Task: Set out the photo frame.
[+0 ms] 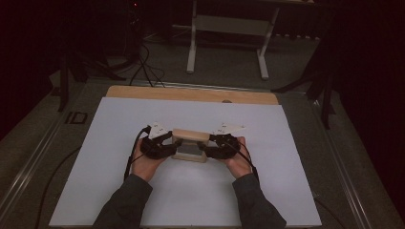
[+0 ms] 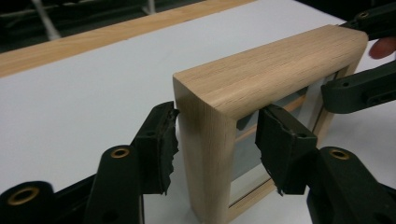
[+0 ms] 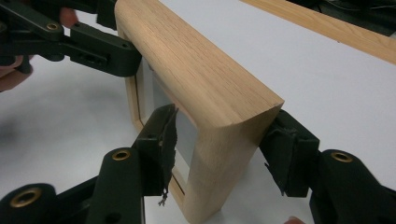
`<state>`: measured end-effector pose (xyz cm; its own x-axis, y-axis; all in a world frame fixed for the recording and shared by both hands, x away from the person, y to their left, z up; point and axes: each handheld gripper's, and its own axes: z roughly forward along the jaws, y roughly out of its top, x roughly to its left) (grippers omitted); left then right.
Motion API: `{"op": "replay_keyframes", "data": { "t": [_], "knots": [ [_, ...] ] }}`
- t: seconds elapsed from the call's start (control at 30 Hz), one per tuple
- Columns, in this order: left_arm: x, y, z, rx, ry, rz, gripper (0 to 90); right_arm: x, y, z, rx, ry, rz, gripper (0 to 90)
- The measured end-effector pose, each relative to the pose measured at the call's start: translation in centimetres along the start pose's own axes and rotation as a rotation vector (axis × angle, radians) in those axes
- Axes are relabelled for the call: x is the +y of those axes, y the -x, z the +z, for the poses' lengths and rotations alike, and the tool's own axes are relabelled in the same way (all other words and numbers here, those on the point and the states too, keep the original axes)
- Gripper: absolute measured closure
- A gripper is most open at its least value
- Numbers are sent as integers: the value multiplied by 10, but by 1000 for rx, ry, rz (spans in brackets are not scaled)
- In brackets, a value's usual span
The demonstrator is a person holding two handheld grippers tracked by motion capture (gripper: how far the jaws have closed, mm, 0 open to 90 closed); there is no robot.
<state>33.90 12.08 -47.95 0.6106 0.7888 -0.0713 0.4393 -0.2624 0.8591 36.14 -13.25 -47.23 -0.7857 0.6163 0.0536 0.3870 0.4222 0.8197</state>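
Sleeved forearms come in from the near edge of the counter point(image 1: 119, 119), each hand carrying a tool to one end of a small wooden frame point(image 1: 191, 144) that stands upright on the white sheet, about midway between the left and right edges and nearer the front than the back.

Left tool point(image 2: 215, 140): its jaws are apart, straddling the frame's left upright. The outer pad looks to be touching the wood, while the inner pad sits inside the opening with a gap showing. It is not clamped.

Right tool point(image 3: 218, 144): likewise spread, one pad in front of the pane and one behind the right upright, close to the wood. Whether either pad presses on it I cannot tell.

The step in hand looks like taking a two-sided hold on the frame. To do it well, close both tools together and evenly, so neither push tips the frame over. Keep the pads square on the wooden uprights and off the pane inside. Seat them at matching heights, so any lift stays level. Squeeze only until the wood stops sliding; the rounded top corners offer little purchase, so grip lower.
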Motion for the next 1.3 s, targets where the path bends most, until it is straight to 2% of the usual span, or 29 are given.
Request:
{"op": "replay_keyframes", "data": {
  "t": [0.03, 0.07, 0.2, 0.23, 0.3, 0.53, 0.63, 0.7, 0.83, 1.03, 1.17, 1.3],
  "knots": [
    [0, 0, 0, 0, 0, 0, 453, 0, 0, 0, 0, 0, 0, 467],
    [0, -3, 2, -33, 4, -7, 453, 0, 0, 0, 2, 1, 0, 467],
    [-2, -10, 5, -80, 15, -24, 414, -1, 0, 0, 0, 0, -12, 466],
    [-2, -10, 5, -80, 15, -24, 400, -1, 0, 0, 0, 0, -12, 466],
    [-4, -16, 7, -115, 19, -35, 386, -1, 0, 0, 2, -6, -22, 466],
    [-4, -19, 12, -169, 8, -10, 393, -2, -1, -2, -3, -22, -48, 477],
    [-3, -16, 13, -164, 4, -1, 411, -3, -1, -3, -7, -23, -54, 497],
    [-3, -15, 11, -157, -5, 14, 421, -3, 0, -5, -25, -24, -68, 555],
    [-2, -12, 9, -140, -20, 34, 451, -2, 1, -6, -29, -27, -71, 558],
    [-1, -12, 7, -114, -26, 32, 469, -1, 3, -3, -42, -19, -62, 554],
    [0, -15, 6, -83, -34, 16, 471, 3, 2, 2, -62, -14, -57, 554],
    [0, -17, 7, -75, -33, -1, 472, 5, 2, 6, -76, -11, -52, 552]
  ]
}}
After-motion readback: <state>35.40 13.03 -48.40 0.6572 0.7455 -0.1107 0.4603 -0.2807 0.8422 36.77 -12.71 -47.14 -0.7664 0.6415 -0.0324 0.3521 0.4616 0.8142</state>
